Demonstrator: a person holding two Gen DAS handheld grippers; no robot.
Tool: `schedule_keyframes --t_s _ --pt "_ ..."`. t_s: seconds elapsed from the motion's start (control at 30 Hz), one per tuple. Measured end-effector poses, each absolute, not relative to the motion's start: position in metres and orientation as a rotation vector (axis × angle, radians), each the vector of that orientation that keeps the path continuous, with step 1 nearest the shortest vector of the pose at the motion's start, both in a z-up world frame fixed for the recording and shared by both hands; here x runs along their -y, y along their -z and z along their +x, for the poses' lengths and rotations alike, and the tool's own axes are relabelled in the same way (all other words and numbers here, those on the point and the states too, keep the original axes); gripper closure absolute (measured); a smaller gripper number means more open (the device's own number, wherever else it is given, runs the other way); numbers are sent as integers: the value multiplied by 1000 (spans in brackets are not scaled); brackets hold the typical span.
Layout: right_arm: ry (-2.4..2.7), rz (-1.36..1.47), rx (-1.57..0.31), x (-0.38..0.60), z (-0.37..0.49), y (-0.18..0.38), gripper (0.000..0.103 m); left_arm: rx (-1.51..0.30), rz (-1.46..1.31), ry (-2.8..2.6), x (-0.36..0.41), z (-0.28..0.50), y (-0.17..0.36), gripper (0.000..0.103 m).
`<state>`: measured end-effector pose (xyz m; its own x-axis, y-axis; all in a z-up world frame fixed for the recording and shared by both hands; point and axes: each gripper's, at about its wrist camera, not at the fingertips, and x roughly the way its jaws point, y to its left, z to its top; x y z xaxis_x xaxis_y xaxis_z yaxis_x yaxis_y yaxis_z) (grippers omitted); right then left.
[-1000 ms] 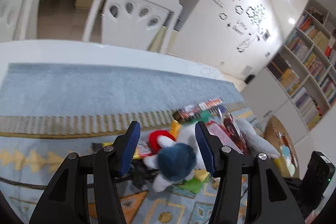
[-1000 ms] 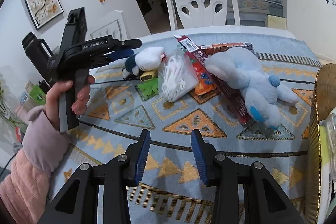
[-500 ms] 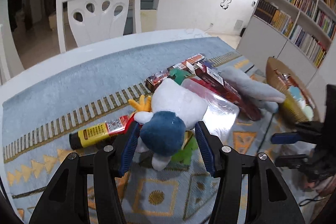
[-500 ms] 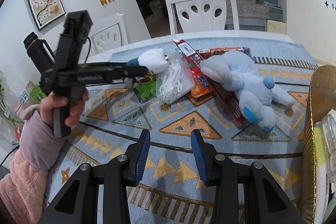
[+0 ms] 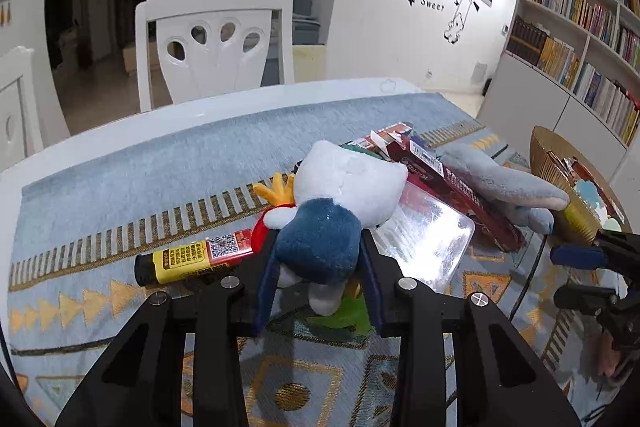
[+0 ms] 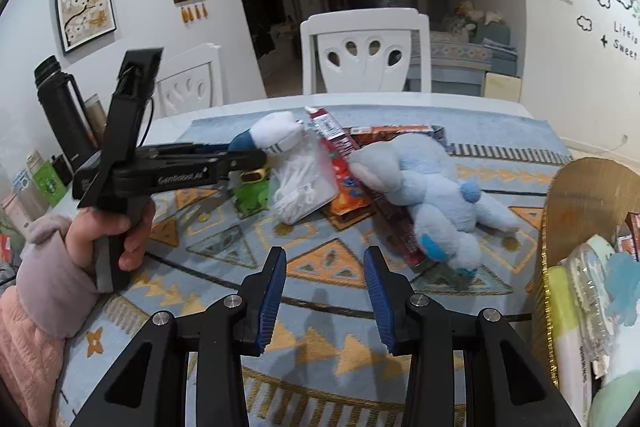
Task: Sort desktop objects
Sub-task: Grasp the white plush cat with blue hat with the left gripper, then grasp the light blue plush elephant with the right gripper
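Left wrist view: the left tool (image 5: 320,263) pinches a blue-and-white plush (image 5: 340,203) lifted above the desk (image 5: 120,163), a yellow tube (image 5: 188,259) at its 9 o'clock. Right tool (image 6: 325,291) hovers spread, gripping nothing, with a basket (image 6: 576,211) at 3 o'clock.

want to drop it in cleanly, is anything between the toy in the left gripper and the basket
Yes. The left gripper holds the blue-and-white toy. Toward the basket lie a clear bag, a red box and a grey plush.
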<state>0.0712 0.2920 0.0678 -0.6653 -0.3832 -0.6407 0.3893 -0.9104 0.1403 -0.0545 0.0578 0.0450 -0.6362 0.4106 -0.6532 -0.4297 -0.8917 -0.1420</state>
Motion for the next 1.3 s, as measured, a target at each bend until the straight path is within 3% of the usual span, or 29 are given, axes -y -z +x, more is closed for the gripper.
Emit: schedule_keyframes --t_s 0.4,0.7,0.83,0.9,0.97,1.3 --pt "2711 897 -6 -307 61 -82 64 55 -884 -2508 -51 -44 -53 69" --pt "2773 1108 -328 -281 27 -76 64 76 -863 -2499 -50 -42 -56 69" --pt "2813 1133 -359 -277 13 -73 64 117 -857 -2506 -45 -42 -58 69" --pt "2828 1135 -357 -274 5 -77 63 129 -862 -2504 -44 -44 -58 69" --pt "2834 1170 -369 -271 -4 -77 49 134 -860 -2502 -43 -44 -58 69" --pt "2816 1350 -121 -287 -61 -69 47 147 -867 -2490 -43 -45 -57 69"
